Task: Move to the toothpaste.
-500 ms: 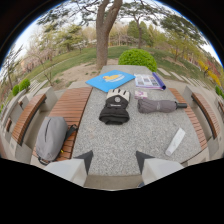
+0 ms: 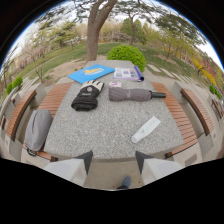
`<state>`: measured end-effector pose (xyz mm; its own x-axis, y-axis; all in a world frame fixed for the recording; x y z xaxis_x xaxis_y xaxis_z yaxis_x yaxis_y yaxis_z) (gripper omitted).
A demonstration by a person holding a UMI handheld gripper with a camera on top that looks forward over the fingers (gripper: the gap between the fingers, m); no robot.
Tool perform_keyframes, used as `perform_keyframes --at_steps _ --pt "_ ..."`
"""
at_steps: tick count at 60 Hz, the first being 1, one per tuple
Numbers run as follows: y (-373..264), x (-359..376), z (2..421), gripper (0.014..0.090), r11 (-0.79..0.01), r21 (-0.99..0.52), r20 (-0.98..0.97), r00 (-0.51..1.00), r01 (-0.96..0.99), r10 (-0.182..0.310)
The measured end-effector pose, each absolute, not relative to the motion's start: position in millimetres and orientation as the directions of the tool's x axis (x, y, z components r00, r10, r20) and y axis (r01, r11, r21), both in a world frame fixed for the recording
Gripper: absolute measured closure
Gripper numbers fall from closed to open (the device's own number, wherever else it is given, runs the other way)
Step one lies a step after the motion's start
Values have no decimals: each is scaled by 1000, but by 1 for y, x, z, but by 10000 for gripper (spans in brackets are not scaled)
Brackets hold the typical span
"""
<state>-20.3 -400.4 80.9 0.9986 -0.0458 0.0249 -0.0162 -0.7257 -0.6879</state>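
Far left: a grey backpack (image 2: 38, 131) is lying on the wooden bench (image 2: 49, 107) at the left of the frame, beside the stone table (image 2: 107, 132).
Left wooden bench: another slatted bench (image 2: 15, 117) is running along the left edge of the frame, apart from the table.
Upper left of the table: a blue booklet (image 2: 91, 73) is lying flat near the table's far edge.
Centre left: a black glove with a white cuff (image 2: 87, 96) is resting on the tabletop, just in front of the blue booklet.
Upper centre: an open magazine (image 2: 126, 74) is lying to the right of the booklet, in front of a round green bush (image 2: 126, 53) and a tree trunk (image 2: 93, 35).
Centre: a folded grey umbrella (image 2: 131, 94) is lying across the table, its handle pointing right, just in front of the magazine.
Gripper: the gripper (image 2: 111, 167) is hovering at the near edge of the table in the bottom middle of the frame, pointing forward over the tabletop; its fingers (image 2: 75, 166) are standing apart with nothing between them.
Right of centre: the toothpaste (image 2: 146, 129), a white tube, is lying diagonally on the table, ahead of the fingers and to their right, well apart from them.
Right: a slatted wooden bench (image 2: 176, 117) is flanking the table, with one more bench (image 2: 197, 109) beyond it.
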Motion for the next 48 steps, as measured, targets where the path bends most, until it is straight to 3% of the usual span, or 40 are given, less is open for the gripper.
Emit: perform_keyframes --at_steps 11,48 --pt "-389 28 66 211 -734 -678 29 997 -34 -73" --pt "-284 91 12 204 -746 -665 -7 1000 -14 -12"
